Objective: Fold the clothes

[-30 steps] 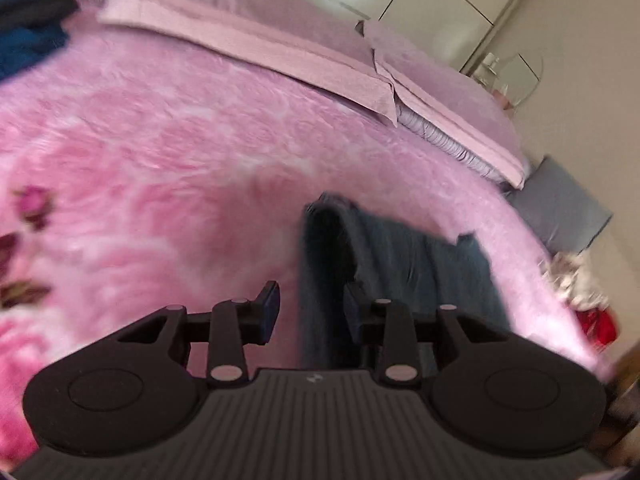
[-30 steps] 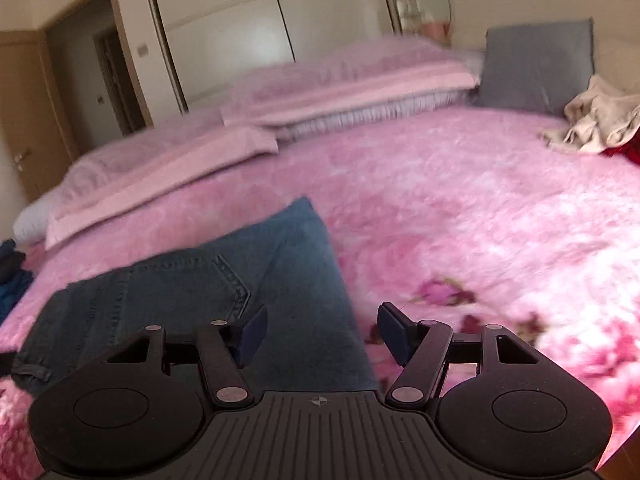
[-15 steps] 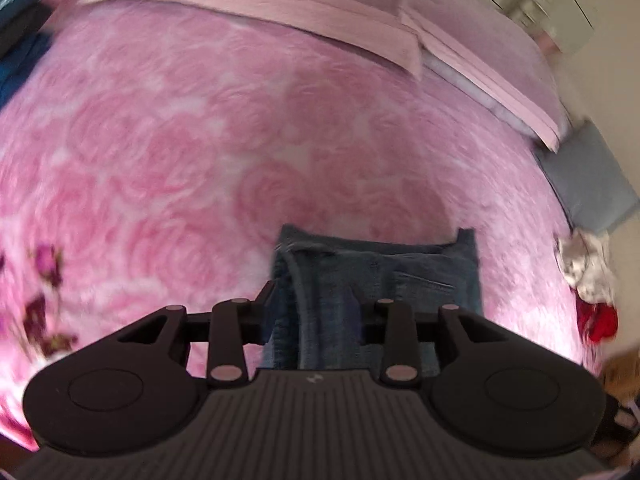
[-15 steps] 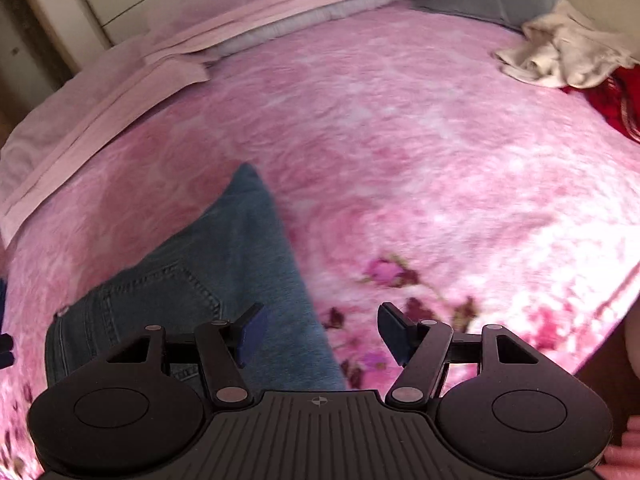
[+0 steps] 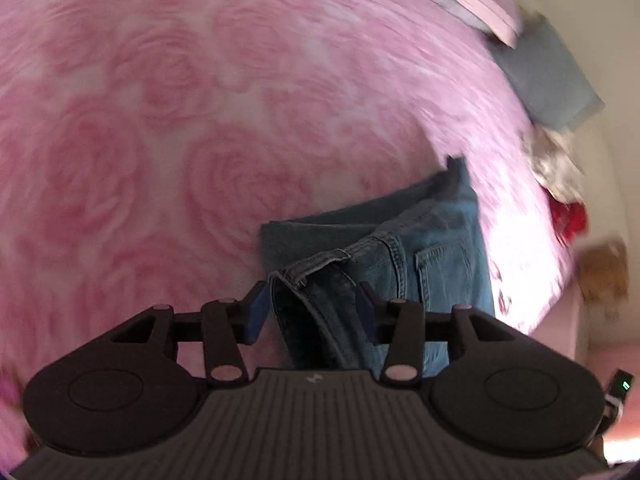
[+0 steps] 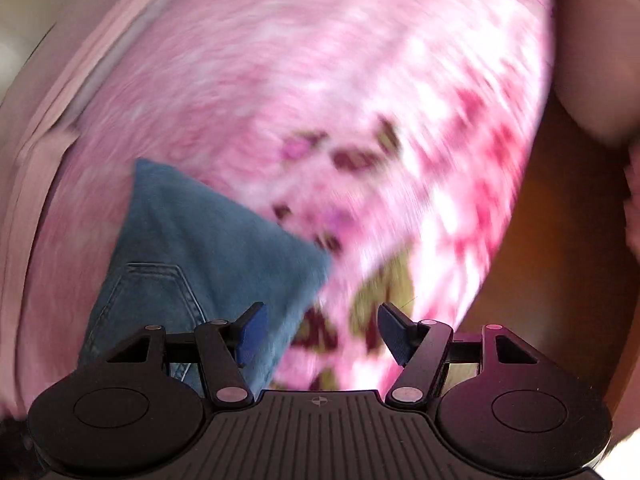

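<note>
Both grippers hang above the bed [image 5: 168,128]: left gripper [image 5: 310,312] opening astride the jeans [image 5: 432,248] waistband, right gripper [image 6: 320,330] apart, empty.

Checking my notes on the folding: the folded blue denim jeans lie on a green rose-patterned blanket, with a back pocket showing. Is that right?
Not quite: the colour is wrong. The folded blue denim jeans lie on a pink rose-patterned blanket, not a green one. The left wrist view shows it plainly, and the back pocket does show there as you said.
</note>
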